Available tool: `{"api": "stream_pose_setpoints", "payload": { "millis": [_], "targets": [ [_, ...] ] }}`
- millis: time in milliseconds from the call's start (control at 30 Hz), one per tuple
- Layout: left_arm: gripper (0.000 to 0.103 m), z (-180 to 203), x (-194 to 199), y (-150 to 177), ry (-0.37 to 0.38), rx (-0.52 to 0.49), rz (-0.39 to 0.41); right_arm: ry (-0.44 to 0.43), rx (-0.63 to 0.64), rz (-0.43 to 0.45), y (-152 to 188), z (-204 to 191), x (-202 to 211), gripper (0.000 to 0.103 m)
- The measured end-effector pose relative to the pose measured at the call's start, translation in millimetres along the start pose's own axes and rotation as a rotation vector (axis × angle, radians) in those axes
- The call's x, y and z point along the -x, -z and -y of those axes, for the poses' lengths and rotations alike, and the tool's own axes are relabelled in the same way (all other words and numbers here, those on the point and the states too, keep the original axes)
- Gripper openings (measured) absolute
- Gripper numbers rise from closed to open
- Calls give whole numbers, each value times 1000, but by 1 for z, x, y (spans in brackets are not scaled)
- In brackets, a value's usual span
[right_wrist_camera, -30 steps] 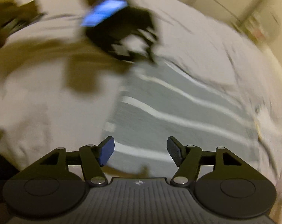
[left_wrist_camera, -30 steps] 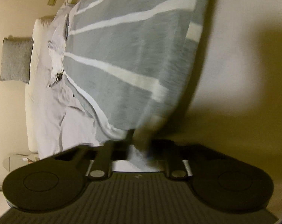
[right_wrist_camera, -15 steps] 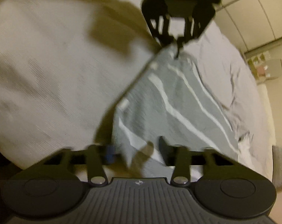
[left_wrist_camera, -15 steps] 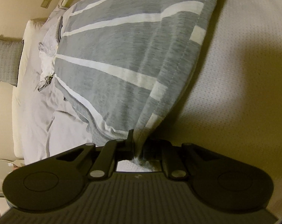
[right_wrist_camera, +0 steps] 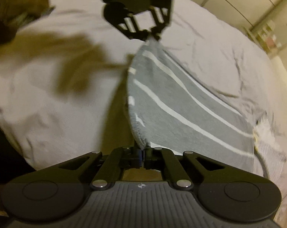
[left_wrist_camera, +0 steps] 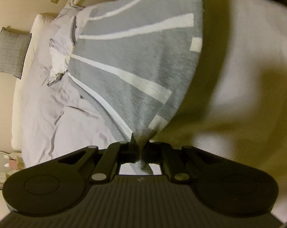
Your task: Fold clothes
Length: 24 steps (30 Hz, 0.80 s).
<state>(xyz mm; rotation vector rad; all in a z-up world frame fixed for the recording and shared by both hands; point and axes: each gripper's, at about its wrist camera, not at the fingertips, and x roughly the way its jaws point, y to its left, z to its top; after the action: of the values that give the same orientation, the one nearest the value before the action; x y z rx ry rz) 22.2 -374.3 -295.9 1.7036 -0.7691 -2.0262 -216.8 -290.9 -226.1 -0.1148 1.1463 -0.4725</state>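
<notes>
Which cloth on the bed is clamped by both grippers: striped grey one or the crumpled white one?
The grey white-striped garment: left gripper and right gripper each pinch a corner. The crumpled white cloth lies untouched at its far end.

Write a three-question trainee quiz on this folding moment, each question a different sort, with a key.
1. True or false: both the left claw and the right claw are shut on the grey striped garment.
2. Multiple choice: the garment's far end, opposite the held edge, A) hangs off the bed, B) lies on the bedsheet, C) is draped over the cushion.
3. Fill in: in the right wrist view, the other claw grips the garment at a ____.

Key: 1 true; 2 B; 3 corner.
</notes>
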Motion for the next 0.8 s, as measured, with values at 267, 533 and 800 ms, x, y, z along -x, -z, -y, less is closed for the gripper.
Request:
{"api": "stream_pose_setpoints", "payload": {
  "millis": [267,533,800],
  "targets": [
    [2,-124,-8,-31,65,113,21,12,-376,74,12,139,33,0],
    [2,-243,-103,-84,259,203,-25,-109,-744,110,74,289,0,0],
    [2,-303,-220,-119,457,231,-63,-261,-1015,46,151,361,-77,0]
  ]
}}
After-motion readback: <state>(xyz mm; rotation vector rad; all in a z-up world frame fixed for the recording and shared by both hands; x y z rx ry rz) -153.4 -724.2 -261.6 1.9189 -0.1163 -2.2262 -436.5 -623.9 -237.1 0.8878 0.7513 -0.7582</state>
